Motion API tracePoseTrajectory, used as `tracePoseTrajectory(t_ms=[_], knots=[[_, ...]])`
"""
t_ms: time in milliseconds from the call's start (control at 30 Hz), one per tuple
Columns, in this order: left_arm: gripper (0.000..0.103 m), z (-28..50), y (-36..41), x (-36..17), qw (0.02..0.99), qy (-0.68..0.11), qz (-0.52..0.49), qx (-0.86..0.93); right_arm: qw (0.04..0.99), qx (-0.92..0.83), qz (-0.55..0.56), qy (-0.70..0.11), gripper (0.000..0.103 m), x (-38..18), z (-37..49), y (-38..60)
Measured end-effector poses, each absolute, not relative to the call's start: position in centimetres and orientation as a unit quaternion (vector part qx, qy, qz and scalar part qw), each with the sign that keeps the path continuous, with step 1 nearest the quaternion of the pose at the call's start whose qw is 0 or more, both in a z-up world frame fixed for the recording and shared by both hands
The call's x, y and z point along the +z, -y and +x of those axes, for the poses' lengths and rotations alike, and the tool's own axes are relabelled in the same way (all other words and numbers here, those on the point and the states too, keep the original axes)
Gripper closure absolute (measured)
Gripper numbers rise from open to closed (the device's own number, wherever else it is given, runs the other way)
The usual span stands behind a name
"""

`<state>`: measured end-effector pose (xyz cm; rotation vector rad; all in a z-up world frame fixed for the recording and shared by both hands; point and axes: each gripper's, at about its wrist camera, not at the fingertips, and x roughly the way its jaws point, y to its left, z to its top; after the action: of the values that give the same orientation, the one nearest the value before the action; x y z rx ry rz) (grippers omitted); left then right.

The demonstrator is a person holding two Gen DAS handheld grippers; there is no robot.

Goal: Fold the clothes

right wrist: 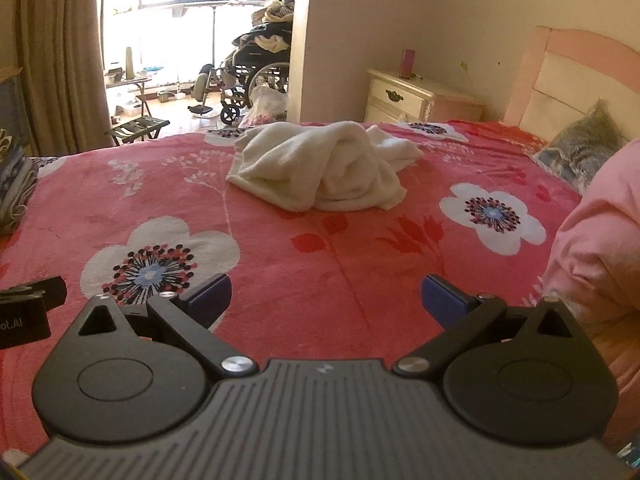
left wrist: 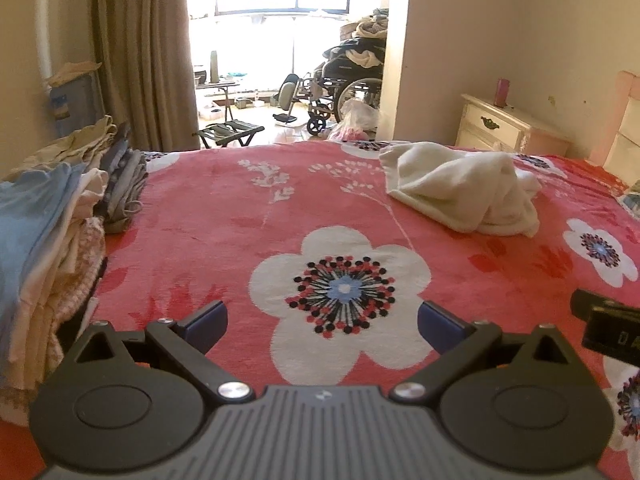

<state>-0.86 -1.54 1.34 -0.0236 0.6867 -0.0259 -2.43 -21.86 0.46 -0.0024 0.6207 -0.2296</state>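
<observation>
On the bed (right wrist: 320, 264), ahead: crumpled white cloth (right wrist: 324, 168), long axis left-right, well apart from both wide, empty hand-held grippers; nearer the right hand-held gripper (right wrist: 326, 296) than the left hand-held gripper (left wrist: 322, 322).

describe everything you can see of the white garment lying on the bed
The white garment is a cream-white piece of soft, fleecy-looking cloth, crumpled into a loose heap with deep folds, not yet folded. One flatter end spreads toward the window side, and a bunched part trails toward the headboard. It lies on the far part of the red floral bedspread, resting on that alone. Neither gripper touches it. What kind of garment it is cannot be told.
</observation>
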Motion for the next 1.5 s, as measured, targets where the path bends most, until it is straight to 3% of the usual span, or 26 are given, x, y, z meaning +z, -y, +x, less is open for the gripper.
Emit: tracePoseTrajectory(t_ms=[1500], knots=[[0.003,-0.52,2.12,0.58,0.938,-0.346,-0.004,-0.007,0.940,-0.113,-0.003,-0.321,0.001,-0.30,-2.36,21.97]])
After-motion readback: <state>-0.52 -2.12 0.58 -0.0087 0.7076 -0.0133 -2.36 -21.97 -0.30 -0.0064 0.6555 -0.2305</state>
